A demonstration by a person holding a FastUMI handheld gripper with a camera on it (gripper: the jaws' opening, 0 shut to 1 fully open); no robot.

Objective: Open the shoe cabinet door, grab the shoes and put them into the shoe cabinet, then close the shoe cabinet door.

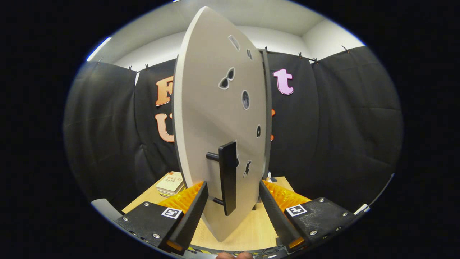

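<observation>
The shoe cabinet door (pixel 215 118) is a pale grey panel with small stickers, swung out so its face and edge stand right in front of me. Its black bar handle (pixel 228 178) runs upright on the lower part of the door and sits between my two fingers, apart from both. My gripper (pixel 233 194) is open, one finger on each side of the handle and the door's lower edge. The cabinet body shows as a thin dark edge (pixel 266 118) behind the door on the right. The cabinet's inside is hidden by the door.
The cabinet stands on a light wooden tabletop (pixel 248 226). A small stack of books (pixel 171 183) lies on the table left of the door, beyond my left finger. Black cloth walls close the booth all around.
</observation>
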